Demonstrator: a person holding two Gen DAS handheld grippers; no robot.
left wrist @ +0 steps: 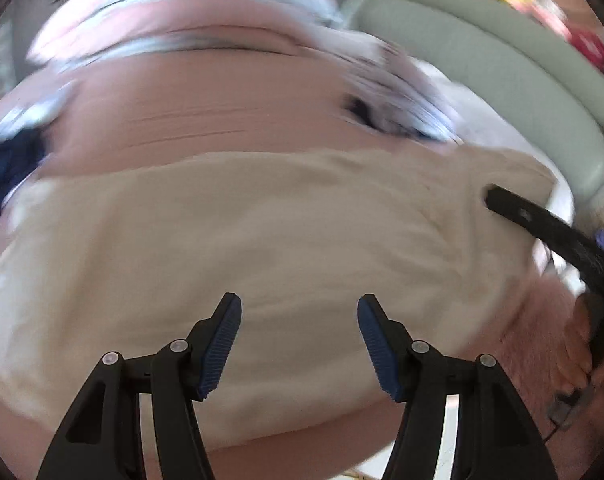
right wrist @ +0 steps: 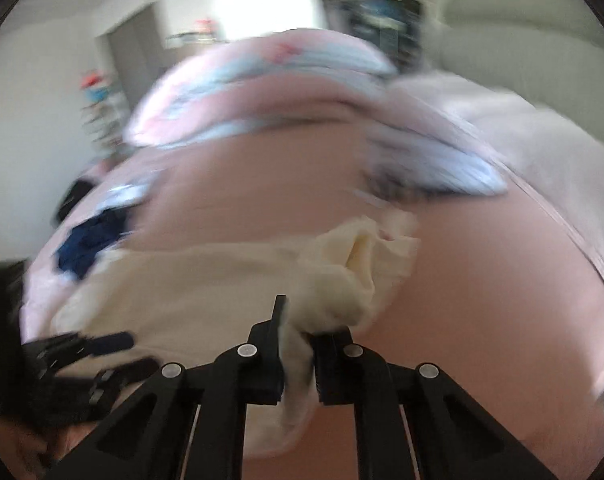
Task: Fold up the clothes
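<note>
We have a cream garment point(left wrist: 237, 232) spread flat on the pink bedsheet point(left wrist: 205, 100), and we are starting a fold from its right edge. Our right gripper point(right wrist: 297, 344) is clamped on a bunched edge of that cream cloth, which stands up in a crumpled peak just past the fingertips and hangs in a tail below them. Our left gripper point(left wrist: 299, 340) hangs over the near part of the garment with its jaws apart and nothing between the blue pads point(left wrist: 221, 344); in the right wrist view it shows at the lower left, low by the cloth.

To do this step well, we judge we should carry the pinched edge across in one smooth arc, keeping it high enough that the layer beneath does not drag and wrinkle. The left gripper would best come down to pin or pinch the near edge, so that the body of the garment stays put while the right side travels. The grip looks bunched rather than flat, so we should lay the cloth down and smooth it before letting go

Both views are blurred, so we cannot tell seams or sleeves, and we should keep clear of the striped clothes point(left wrist: 398, 104) and the dark blue garment point(right wrist: 89, 244) lying further up the bed
</note>
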